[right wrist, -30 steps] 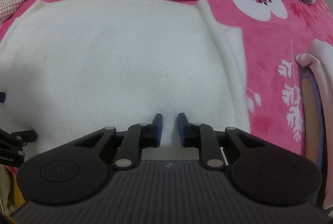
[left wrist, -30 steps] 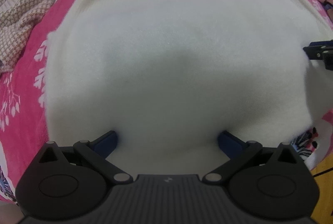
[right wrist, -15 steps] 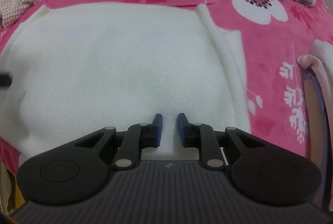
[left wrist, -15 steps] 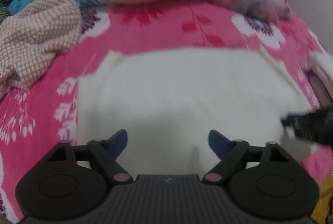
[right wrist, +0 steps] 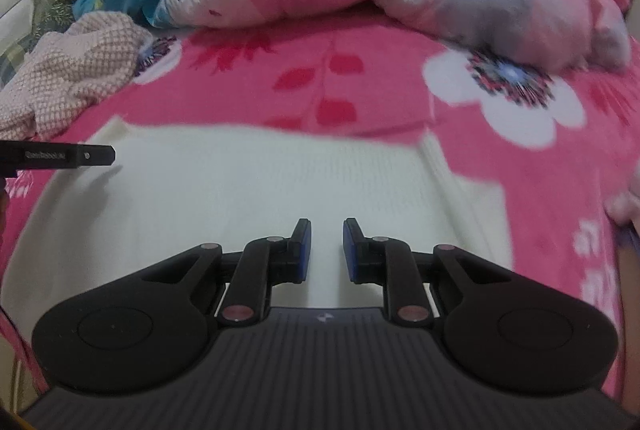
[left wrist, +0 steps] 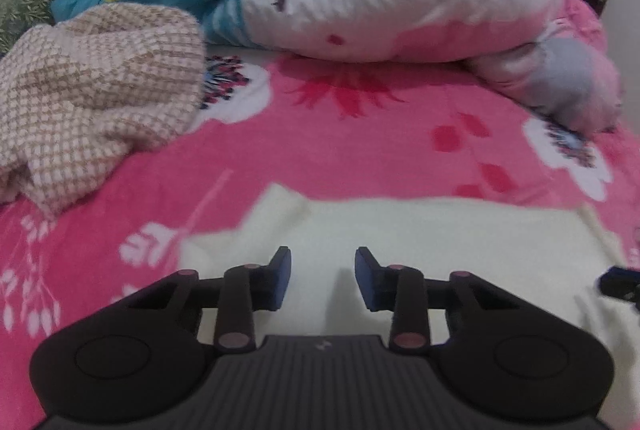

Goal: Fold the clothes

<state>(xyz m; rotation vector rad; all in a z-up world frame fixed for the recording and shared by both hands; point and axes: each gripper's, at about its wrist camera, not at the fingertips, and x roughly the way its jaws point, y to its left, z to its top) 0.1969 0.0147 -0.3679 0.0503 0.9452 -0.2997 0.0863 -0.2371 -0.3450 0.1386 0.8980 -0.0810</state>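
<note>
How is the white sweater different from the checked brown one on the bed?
The white sweater lies spread flat with straight edges; the checked brown one sits bunched in a heap. The white sweater is plain cream, while the checked brown one has a small brown-and-white pattern. The white sweater lies right under the grippers; the checked brown one is farther back, to the left. Both rest on the pink flowered blanket.

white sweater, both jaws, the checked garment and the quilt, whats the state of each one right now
white sweater: flat on the pink floral blanket, folded edge along its right side
left gripper: jaws have just been closing, a gap remains, nothing between them
right gripper: jaws narrow, nothing between them
checked garment: crumpled, unfolded
quilt: bunched at the far side
</note>
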